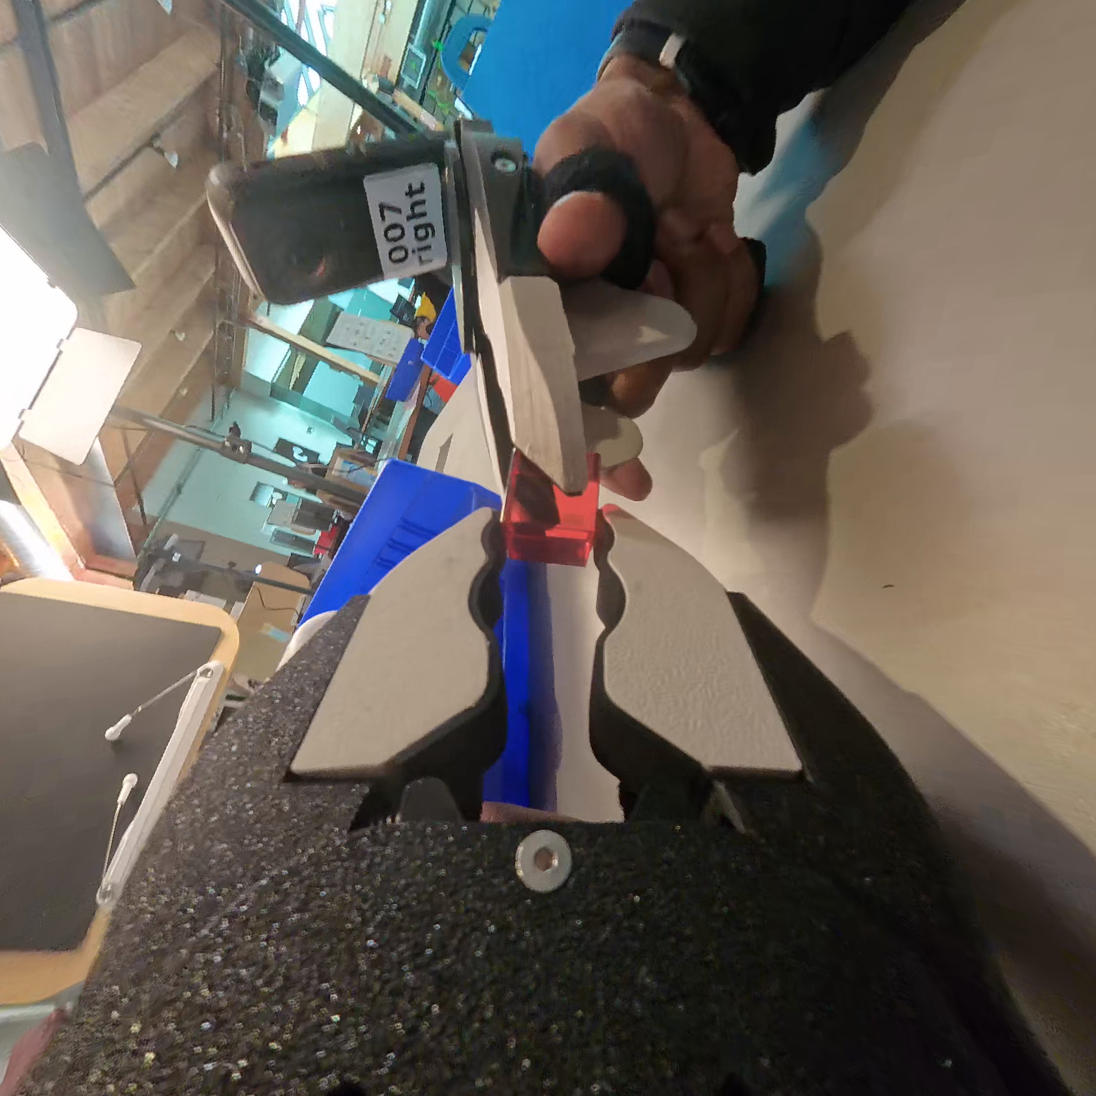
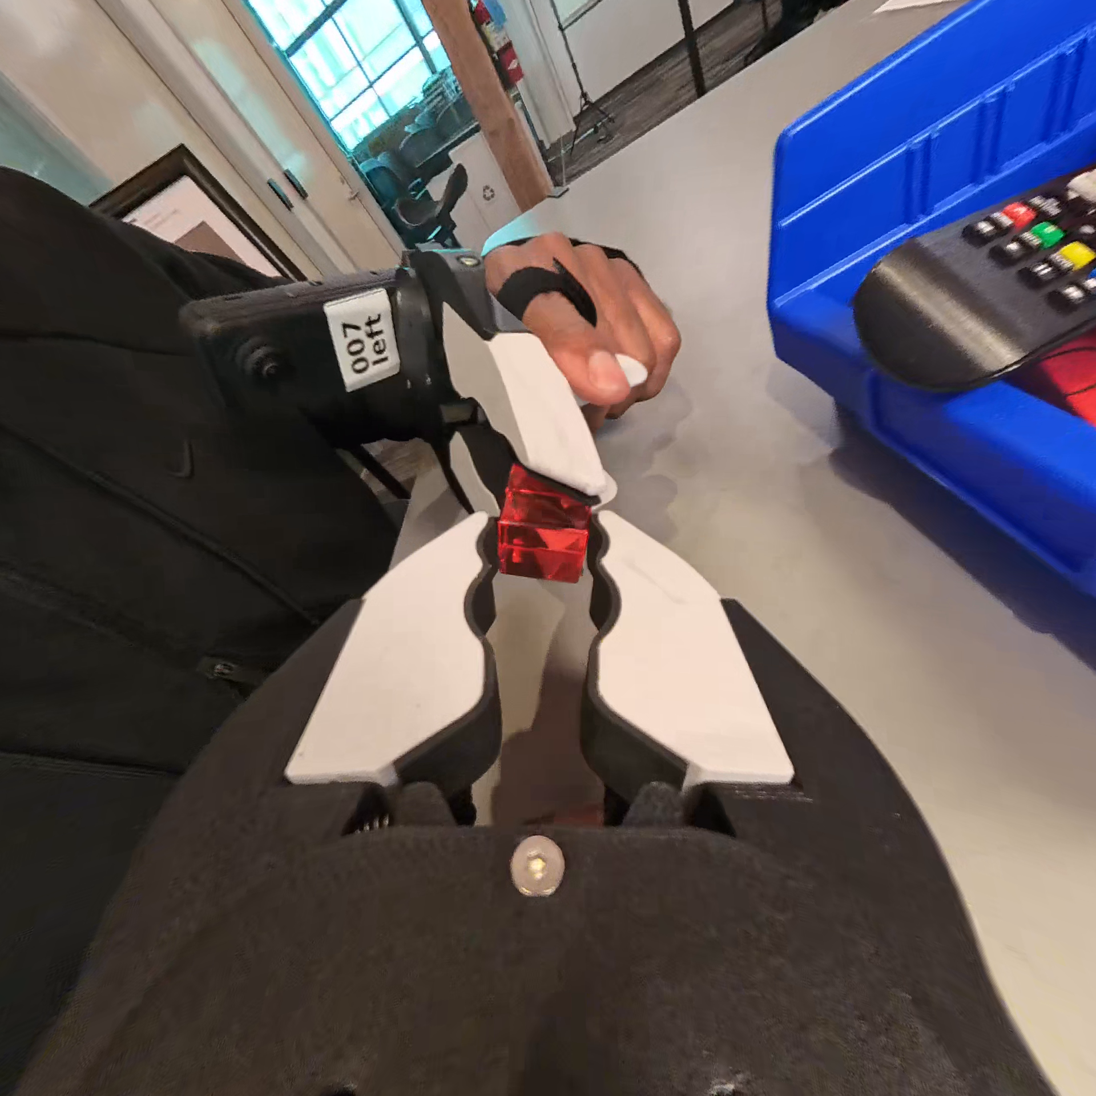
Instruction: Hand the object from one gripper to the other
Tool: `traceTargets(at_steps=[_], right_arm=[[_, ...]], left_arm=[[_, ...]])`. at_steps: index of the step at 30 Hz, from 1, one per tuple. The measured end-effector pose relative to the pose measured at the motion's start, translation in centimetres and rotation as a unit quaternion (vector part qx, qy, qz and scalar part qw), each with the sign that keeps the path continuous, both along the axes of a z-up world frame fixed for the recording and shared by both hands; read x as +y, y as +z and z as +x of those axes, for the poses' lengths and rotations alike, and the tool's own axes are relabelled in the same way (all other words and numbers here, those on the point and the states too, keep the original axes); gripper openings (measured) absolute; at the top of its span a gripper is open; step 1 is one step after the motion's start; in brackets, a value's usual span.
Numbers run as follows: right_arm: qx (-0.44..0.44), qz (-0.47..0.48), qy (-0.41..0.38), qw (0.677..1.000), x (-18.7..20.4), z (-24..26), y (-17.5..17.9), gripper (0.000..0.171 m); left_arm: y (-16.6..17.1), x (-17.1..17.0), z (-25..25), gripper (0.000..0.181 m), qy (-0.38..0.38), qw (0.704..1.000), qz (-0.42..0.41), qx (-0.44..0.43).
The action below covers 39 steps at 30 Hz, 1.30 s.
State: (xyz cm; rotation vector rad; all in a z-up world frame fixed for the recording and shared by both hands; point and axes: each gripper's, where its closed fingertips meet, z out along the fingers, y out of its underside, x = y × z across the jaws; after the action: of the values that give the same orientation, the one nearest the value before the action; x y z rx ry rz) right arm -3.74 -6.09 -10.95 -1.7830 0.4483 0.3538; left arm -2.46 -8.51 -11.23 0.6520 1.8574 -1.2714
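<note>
A clear red block [image 1: 545,534] is held in the air above the table between both grippers. My left gripper [image 1: 548,525] is shut on it, with its two fingertips on the block's sides. My right gripper [image 2: 541,534] is shut on the same red block [image 2: 542,548]. In the left wrist view the right gripper's fingers [image 1: 534,379] come down onto the block from above, held by a hand [image 1: 652,178]. In the right wrist view the left gripper's fingers [image 2: 545,415] clamp the block's far end.
A blue bin [image 2: 901,178] stands on the grey table [image 2: 771,563] at the right, with a black keypad device [image 2: 978,296] in it. The bin also shows in the left wrist view [image 1: 403,534]. A black mat [image 1: 89,711] with cotton swabs lies at the left. The tips of both grippers are at nearly the same place.
</note>
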Motion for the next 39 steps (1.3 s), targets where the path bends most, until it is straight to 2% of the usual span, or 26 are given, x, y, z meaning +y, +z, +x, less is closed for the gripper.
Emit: traceTargets(at_steps=[4,8,10,13,18,20,23,26,30,33,35,39], right_arm=[[-0.085,-0.022,-0.105,0.991,-0.7,3.1,0.5,0.035],[-0.232,-0.078,-0.219,0.945,-1.8,5.5,1.6,0.031],[-0.276,-0.091,-0.248,0.924,-1.6,5.6,2.3,0.029],[-0.286,-0.109,-0.265,0.914,-0.7,5.4,2.2,0.032],[-0.242,-0.117,-0.272,0.924,0.2,5.4,0.8,0.036],[-0.236,-0.115,-0.269,0.927,0.3,5.5,0.5,0.042],[-0.244,-0.118,-0.266,0.925,0.0,5.8,0.3,0.032],[-0.281,-0.127,-0.252,0.917,-0.2,5.8,0.5,0.029],[-0.334,-0.130,-0.242,0.902,-0.7,5.6,1.3,0.026],[-0.395,-0.144,-0.249,0.873,-1.6,5.9,2.0,0.027],[-0.451,-0.172,-0.252,0.839,-2.4,6.2,2.2,0.026],[-0.529,-0.232,-0.246,0.779,-2.9,6.5,1.6,0.026]], left_arm=[[0.4,0.5,2.8,0.028,0.100,0.995,-0.009,0.012],[1.0,1.6,5.5,0.028,0.202,0.979,-0.016,-0.015],[1.1,1.9,6.2,0.028,0.234,0.972,-0.019,-0.014],[0.8,1.9,6.3,0.028,0.254,0.967,-0.012,-0.019],[0.5,1.5,5.8,0.028,0.269,0.962,0.008,-0.039],[0.6,1.1,5.1,0.028,0.249,0.967,0.007,-0.056],[0.7,0.5,4.3,0.028,0.222,0.973,0.002,-0.057],[0.9,0.3,3.7,0.032,0.183,0.983,-0.021,-0.009],[1.6,0.7,3.8,0.049,0.145,0.988,-0.049,0.028],[2.0,1.0,4.2,0.049,0.131,0.982,-0.068,0.119],[2.1,1.2,4.5,0.051,0.126,0.962,-0.084,0.227],[2.6,1.1,4.3,0.051,0.104,0.879,-0.124,0.449]])
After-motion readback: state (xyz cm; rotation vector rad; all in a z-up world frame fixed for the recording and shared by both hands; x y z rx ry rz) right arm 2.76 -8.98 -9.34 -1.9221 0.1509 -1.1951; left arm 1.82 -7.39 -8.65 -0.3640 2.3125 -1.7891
